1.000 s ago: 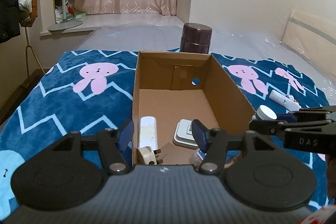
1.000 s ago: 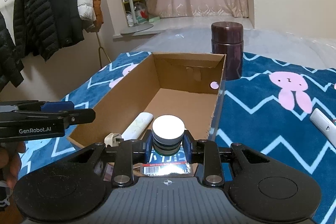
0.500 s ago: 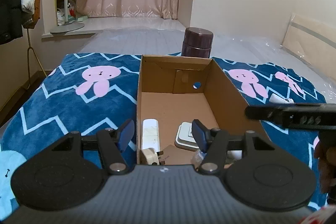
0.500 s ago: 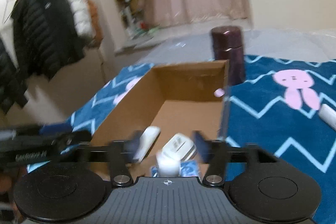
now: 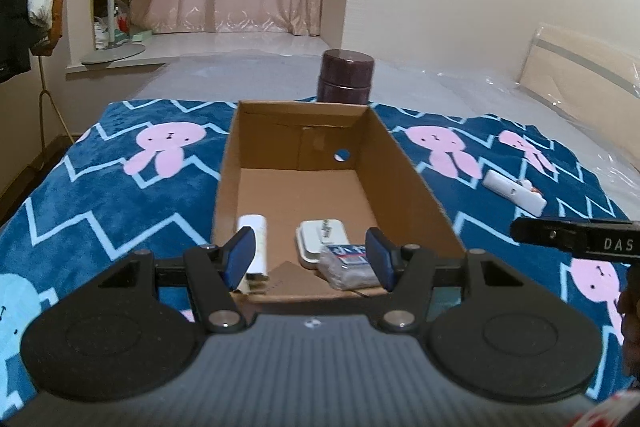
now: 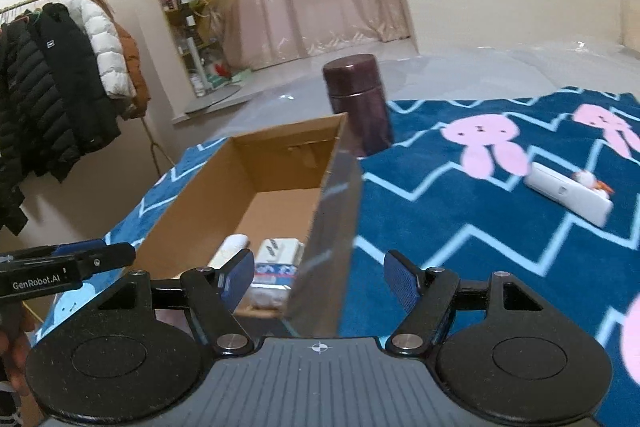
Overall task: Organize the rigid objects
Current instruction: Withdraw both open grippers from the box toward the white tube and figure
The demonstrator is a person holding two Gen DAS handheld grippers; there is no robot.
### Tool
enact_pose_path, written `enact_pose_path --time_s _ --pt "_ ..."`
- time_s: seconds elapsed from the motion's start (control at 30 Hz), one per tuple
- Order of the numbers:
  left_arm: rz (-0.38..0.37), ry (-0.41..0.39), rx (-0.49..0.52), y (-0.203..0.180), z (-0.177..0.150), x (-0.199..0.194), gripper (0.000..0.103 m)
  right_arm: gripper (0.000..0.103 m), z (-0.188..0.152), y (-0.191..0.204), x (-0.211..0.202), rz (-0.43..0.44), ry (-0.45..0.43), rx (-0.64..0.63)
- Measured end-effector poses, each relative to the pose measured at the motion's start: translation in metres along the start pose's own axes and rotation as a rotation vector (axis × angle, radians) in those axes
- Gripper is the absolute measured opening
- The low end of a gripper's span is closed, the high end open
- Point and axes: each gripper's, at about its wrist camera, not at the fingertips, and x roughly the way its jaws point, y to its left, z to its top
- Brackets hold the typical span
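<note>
Three things are seen packed in the box [image 5: 404,163] ahead of the left gripper [image 5: 310,253]; the white remote [image 6: 568,193] beyond the right gripper [image 6: 318,277] is left out — both grippers are spread, nothing held.

I see the cardboard box [image 5: 404,167] at frame centre on the blanket [image 5: 100,187], a jar [image 5: 346,77] behind it, three items in its near end, and a remote [image 5: 514,191] lying to its right.
</note>
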Motion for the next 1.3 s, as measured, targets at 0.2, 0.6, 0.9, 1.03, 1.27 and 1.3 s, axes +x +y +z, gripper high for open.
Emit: enact_pose_path --time_s 0.2,0.6,0.9,1.03,1.27,1.3 --pt "-0.018 0.006 0.018 -0.025 -0.004 -0.011 0.056 0.069 -0.013 -0.016 -0.031 -0.038 -0.011 0.010" --pt "-0.067 0.007 0.055 -0.074 -0.008 -0.021 0.056 0.069 -0.030 -0.055 -0.074 -0.106 -0.020 0.059" --pt "-0.131 0.004 0.072 -0.116 -0.006 -0.010 0.057 0.069 -0.037 -0.096 -0.099 -0.180 -0.037 0.098" --pt "-0.159 0.007 0.080 -0.137 -0.004 0.000 0.058 0.069 -0.038 -0.117 -0.107 -0.208 -0.041 0.117" --pt "-0.198 0.025 0.119 -0.177 -0.001 0.025 0.060 0.069 -0.034 -0.155 -0.109 -0.252 -0.042 0.112" --pt "-0.203 0.028 0.126 -0.182 0.000 0.029 0.060 0.069 -0.033 -0.162 -0.108 -0.259 -0.040 0.106"
